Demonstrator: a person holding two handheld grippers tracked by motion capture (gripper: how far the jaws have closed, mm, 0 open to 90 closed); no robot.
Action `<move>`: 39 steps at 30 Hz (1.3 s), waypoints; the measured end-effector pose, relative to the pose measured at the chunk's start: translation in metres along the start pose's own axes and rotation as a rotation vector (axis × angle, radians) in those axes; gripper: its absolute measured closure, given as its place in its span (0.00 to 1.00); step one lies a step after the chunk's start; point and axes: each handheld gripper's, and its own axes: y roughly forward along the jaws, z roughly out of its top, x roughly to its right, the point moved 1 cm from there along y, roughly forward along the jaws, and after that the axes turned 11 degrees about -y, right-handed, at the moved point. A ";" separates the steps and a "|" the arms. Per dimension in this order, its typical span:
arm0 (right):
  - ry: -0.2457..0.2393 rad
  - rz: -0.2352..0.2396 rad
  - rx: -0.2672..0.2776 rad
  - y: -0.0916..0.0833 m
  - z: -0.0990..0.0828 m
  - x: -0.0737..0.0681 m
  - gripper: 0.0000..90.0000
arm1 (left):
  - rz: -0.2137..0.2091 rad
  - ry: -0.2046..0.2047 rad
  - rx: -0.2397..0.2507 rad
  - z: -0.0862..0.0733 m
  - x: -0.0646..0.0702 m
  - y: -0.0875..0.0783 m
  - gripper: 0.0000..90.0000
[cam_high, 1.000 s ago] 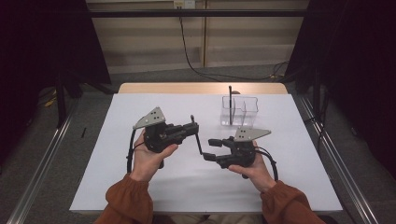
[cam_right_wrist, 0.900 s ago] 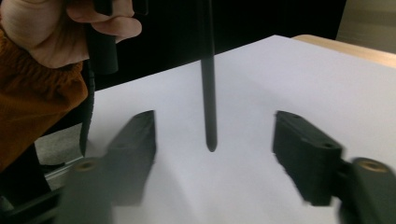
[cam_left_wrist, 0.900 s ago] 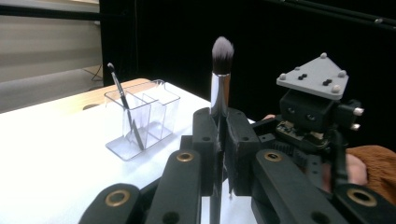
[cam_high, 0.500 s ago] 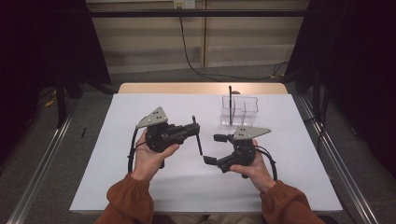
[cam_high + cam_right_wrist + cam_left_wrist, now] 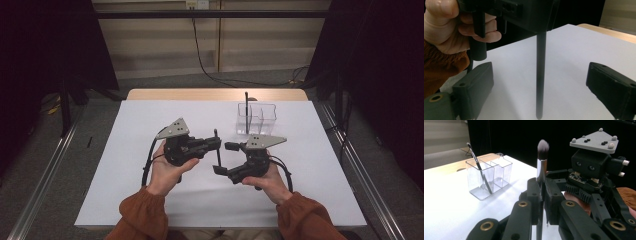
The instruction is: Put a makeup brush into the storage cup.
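My left gripper (image 5: 214,144) is shut on a black-handled makeup brush (image 5: 217,150) and holds it upright above the white table (image 5: 120,180). In the left gripper view the jaws (image 5: 541,185) clamp the silver ferrule, with the grey bristle tip (image 5: 543,146) pointing up. My right gripper (image 5: 224,158) is open, one jaw on each side of the brush's lower handle (image 5: 540,75), not touching it. A clear two-compartment organizer (image 5: 262,118) stands at the back right with a thin dark brush (image 5: 246,111) in its left compartment.
A wooden strip (image 5: 215,94) runs along the table's far edge. Metal rails (image 5: 45,175) flank the table on the floor, and a cable (image 5: 210,65) trails behind it. White surface lies bare on the left and in front of the hands.
My right gripper has tilted and spread its jaws wider around the brush handle. The left gripper has drifted slightly right with the brush.
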 end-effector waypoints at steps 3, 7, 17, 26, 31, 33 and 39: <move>0.004 -0.003 -0.001 0.000 0.000 0.001 0.16 | -0.001 -0.004 -0.004 -0.001 0.000 0.002 0.93; 0.008 0.000 -0.001 -0.001 0.000 0.001 0.27 | -0.006 -0.005 -0.012 -0.003 0.000 0.004 0.93; 0.005 0.005 0.000 -0.002 0.000 0.002 0.58 | -0.009 -0.011 -0.018 -0.004 -0.001 0.004 0.93; 0.008 0.013 0.007 -0.002 0.000 0.003 0.78 | -0.009 -0.012 -0.022 -0.005 -0.002 0.006 0.93; 0.009 0.012 0.009 -0.003 0.000 0.003 0.85 | -0.008 -0.012 -0.023 -0.005 -0.002 0.006 0.93; 0.010 0.014 0.010 -0.003 0.000 0.003 0.89 | -0.008 -0.008 -0.027 -0.005 -0.003 0.006 0.93; 0.010 0.010 0.012 -0.003 0.000 0.004 0.93 | -0.010 0.000 -0.025 -0.006 -0.003 0.006 0.93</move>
